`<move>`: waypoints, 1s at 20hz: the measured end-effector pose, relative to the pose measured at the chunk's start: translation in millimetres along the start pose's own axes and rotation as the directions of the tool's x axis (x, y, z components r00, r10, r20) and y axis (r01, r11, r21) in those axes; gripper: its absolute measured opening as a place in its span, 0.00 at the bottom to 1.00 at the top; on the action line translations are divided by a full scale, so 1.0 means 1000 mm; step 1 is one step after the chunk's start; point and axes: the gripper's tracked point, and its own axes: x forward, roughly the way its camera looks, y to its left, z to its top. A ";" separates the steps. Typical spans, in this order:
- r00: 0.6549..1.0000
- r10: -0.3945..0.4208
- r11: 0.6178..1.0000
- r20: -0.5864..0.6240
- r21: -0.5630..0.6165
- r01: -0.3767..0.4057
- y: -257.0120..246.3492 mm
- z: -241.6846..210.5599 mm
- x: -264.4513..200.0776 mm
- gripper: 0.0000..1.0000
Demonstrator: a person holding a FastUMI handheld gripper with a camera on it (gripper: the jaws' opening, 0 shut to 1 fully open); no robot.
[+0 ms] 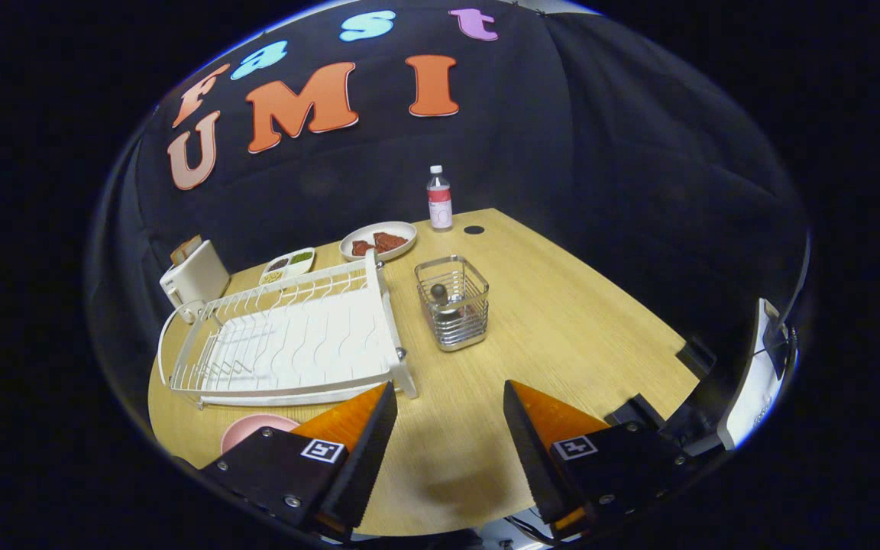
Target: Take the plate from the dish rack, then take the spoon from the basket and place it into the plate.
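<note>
gripper (449,397) hovers over the table (562,336), jaws wide apart and holding nothing; pink plate (253,429) beside the left finger, below the dish rack (287,344), basket (452,302) ahead.

The claw (449,401) is wide open and holds nothing, with bare wooden table (562,321) between its two orange fingers (348,420). A pink plate (253,429) lies flat on the table, just beside the left finger. Past the fingers sits the white dish rack (287,344). Next to the rack stands a wire basket (453,302) with the spoon (440,294) inside. Farther back are a plate of food (379,240) and a bottle (439,199).
</note>
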 end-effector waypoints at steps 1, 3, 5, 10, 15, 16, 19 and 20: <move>1.000 -0.003 1.000 0.027 0.001 0.003 -0.002 0.009 0.002 0.85; 0.996 -0.006 1.000 0.087 -0.022 0.008 -0.004 0.027 0.012 0.85; 0.992 0.008 0.997 0.125 -0.072 0.001 0.003 0.041 0.024 0.84; 0.991 0.056 0.992 0.122 -0.115 -0.042 0.026 0.048 0.063 0.79; 0.992 0.044 0.994 0.116 -0.103 -0.032 0.025 0.048 0.098 0.58; 0.992 0.040 0.995 0.118 -0.096 -0.029 0.025 0.048 0.102 0.51; 0.990 0.024 0.996 0.142 -0.084 -0.012 0.019 0.056 0.108 0.32; 0.989 0.025 0.997 0.148 -0.079 -0.013 0.018 0.058 0.109 0.21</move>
